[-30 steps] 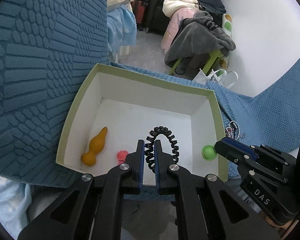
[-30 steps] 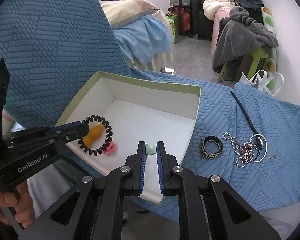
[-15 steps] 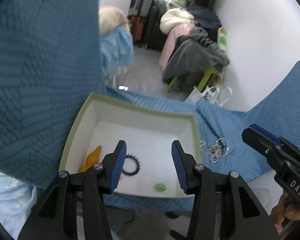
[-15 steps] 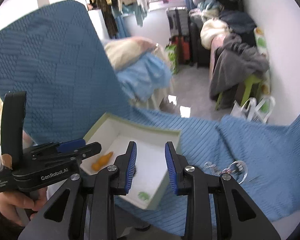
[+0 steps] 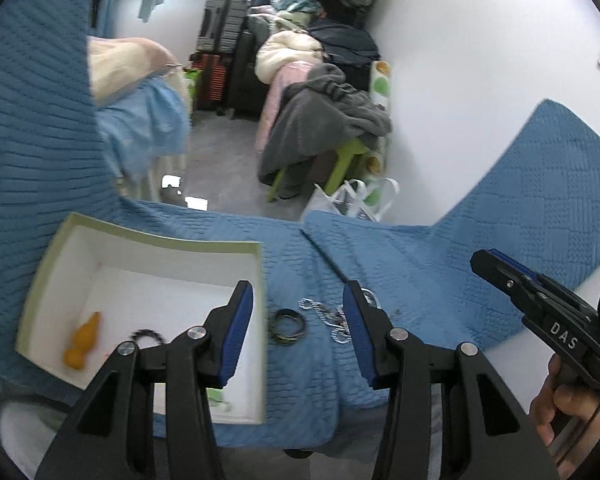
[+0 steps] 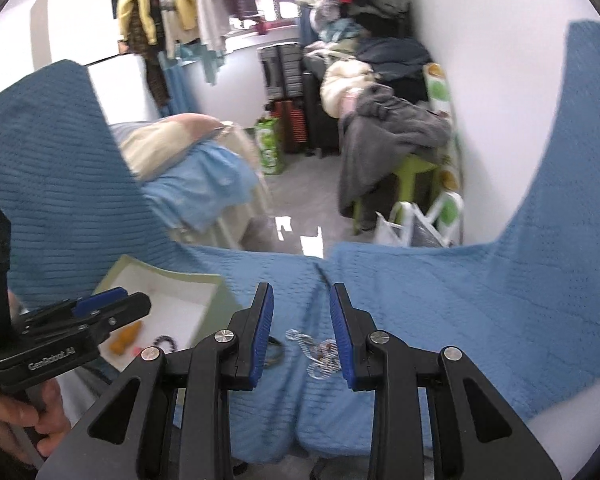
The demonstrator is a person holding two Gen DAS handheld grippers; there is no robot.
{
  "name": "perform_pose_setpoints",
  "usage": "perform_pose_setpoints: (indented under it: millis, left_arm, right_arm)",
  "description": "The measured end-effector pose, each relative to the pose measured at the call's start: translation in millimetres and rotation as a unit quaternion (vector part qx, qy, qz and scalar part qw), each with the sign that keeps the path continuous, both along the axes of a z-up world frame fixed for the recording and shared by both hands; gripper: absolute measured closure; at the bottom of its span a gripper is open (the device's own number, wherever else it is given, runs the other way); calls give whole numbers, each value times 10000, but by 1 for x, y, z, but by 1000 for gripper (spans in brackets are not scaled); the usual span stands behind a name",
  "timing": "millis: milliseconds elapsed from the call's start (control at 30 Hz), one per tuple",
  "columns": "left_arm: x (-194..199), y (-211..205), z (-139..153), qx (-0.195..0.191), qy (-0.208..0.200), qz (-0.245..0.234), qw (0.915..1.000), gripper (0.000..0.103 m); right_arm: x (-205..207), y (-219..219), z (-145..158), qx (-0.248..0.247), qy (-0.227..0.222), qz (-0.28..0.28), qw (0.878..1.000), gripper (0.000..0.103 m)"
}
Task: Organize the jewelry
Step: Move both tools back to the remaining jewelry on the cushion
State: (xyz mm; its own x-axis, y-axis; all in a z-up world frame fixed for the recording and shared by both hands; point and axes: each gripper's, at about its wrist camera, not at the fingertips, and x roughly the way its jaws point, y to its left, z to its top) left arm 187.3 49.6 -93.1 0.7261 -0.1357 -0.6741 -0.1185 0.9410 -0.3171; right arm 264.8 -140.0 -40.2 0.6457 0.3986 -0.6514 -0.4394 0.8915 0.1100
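A white box with a green rim (image 5: 160, 240) sits on the blue quilted cloth (image 5: 400, 272). Inside lie an orange gourd-shaped piece (image 5: 82, 342) and a black coiled bracelet (image 5: 148, 335). To the right of the box on the cloth lie a dark bangle (image 5: 287, 326) and a tangle of silver chains (image 5: 328, 318). My left gripper (image 5: 298, 334) is open and empty, high above the bangle. My right gripper (image 6: 302, 336) is open and empty above the chains (image 6: 318, 354); the box (image 6: 168, 296) is to its left.
The cloth's far edge drops to a grey floor with a bed (image 6: 204, 168), a green stool under grey clothes (image 5: 332, 136), suitcases and a white bag (image 5: 352, 200). The right gripper's body (image 5: 540, 308) shows at the right of the left wrist view.
The left gripper let go of the black coiled bracelet, which now lies in the box. Both grippers opened, rose and swung right, toward the jewelry on the cloth.
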Motion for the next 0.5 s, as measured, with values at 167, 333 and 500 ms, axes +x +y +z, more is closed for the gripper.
perform_pose_setpoints:
  millis: [167,333,500]
  left_arm:
    - [9,-24,-8,-71,-23,-186,9998,55]
    - [22,-50,-29,30,195,-418,9989,57]
    - [33,-71,-56,244,406,-578,9972,63]
  right_arm:
    - [9,-29,-10,-17,79,-275,9996,76]
    - [18,-50,-37,-32,260,-444,9987,77]
    - [33,-69,-90,-59,751,-691,9948,82]
